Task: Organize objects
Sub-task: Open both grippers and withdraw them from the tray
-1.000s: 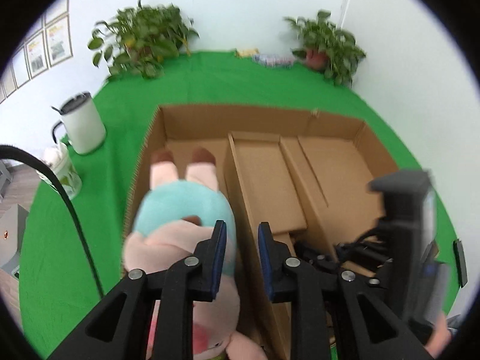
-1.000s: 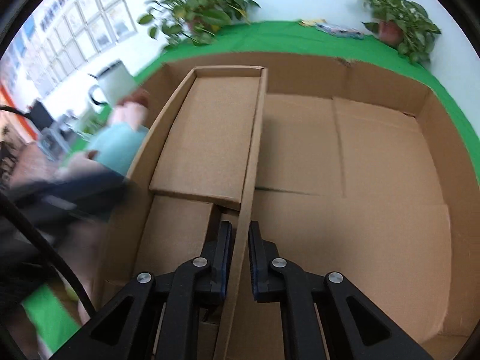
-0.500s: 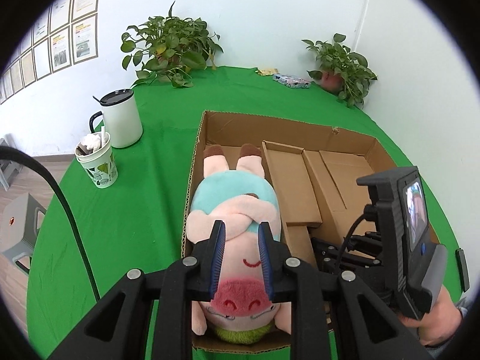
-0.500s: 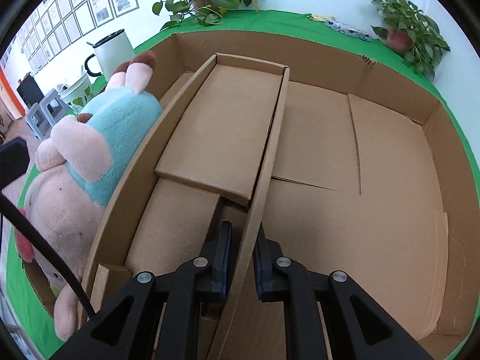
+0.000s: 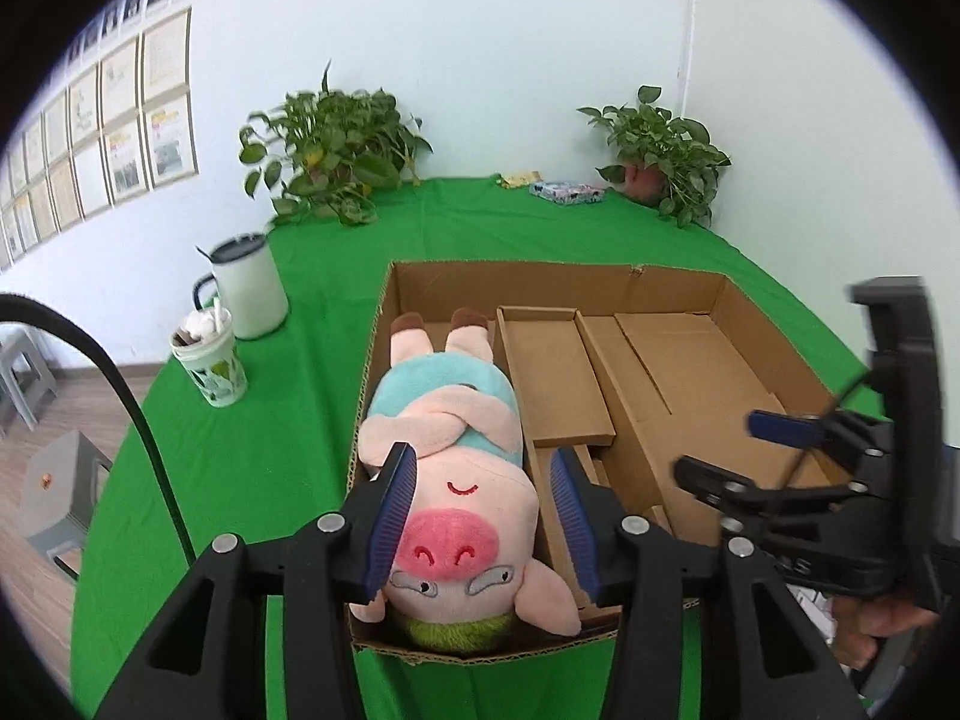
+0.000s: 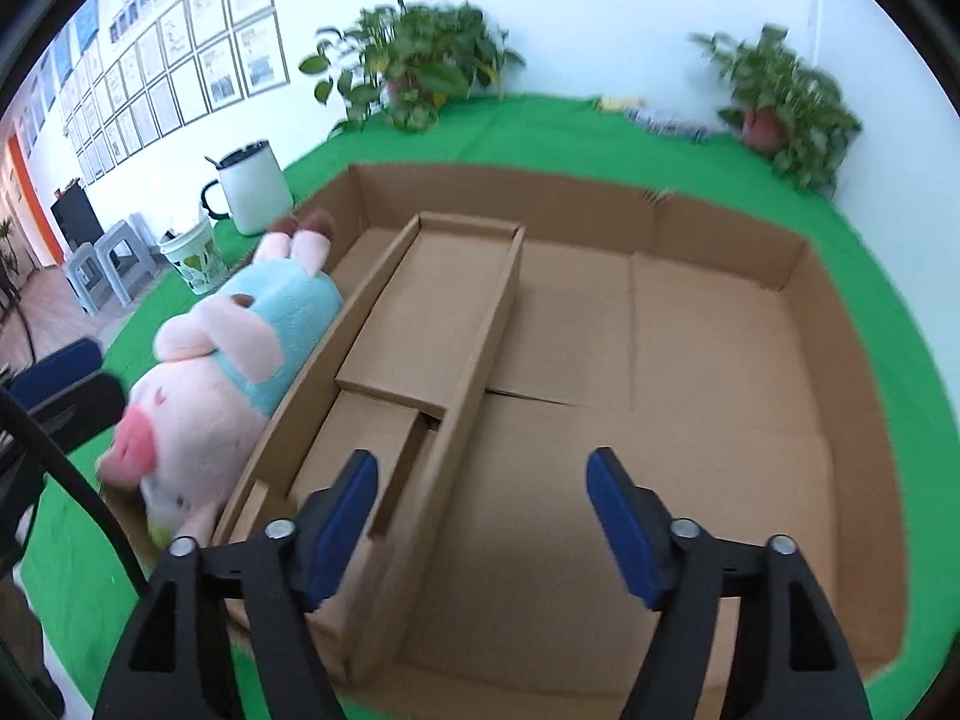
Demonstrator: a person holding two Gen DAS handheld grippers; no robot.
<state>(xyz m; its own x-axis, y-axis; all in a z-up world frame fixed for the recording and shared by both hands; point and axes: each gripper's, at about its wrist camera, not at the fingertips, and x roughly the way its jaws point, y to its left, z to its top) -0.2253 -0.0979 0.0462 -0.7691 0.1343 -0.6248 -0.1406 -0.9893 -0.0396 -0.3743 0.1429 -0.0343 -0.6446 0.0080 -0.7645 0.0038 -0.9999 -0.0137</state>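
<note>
A pink plush pig (image 5: pixel 456 480) in a light blue shirt lies on its back in the left compartment of an open cardboard box (image 5: pixel 540 276), head toward me. It also shows in the right wrist view (image 6: pixel 228 372). My left gripper (image 5: pixel 483 516) is open above the pig's head and holds nothing. My right gripper (image 6: pixel 483 516) is open and empty above the box (image 6: pixel 810 276), near an upright cardboard divider (image 6: pixel 474 384). The right gripper also appears in the left wrist view (image 5: pixel 780 450).
A white lidded mug (image 5: pixel 249 288) and a patterned paper cup (image 5: pixel 210 360) stand on the green tablecloth (image 5: pixel 240 450) left of the box. Two potted plants (image 5: pixel 336 156) (image 5: pixel 660 156) and a small flat packet (image 5: pixel 567 192) sit at the far edge by the wall.
Both grippers have opened and pulled back and up. The left let go of the pig, which now lies in the left compartment. The right released the cardboard divider.
</note>
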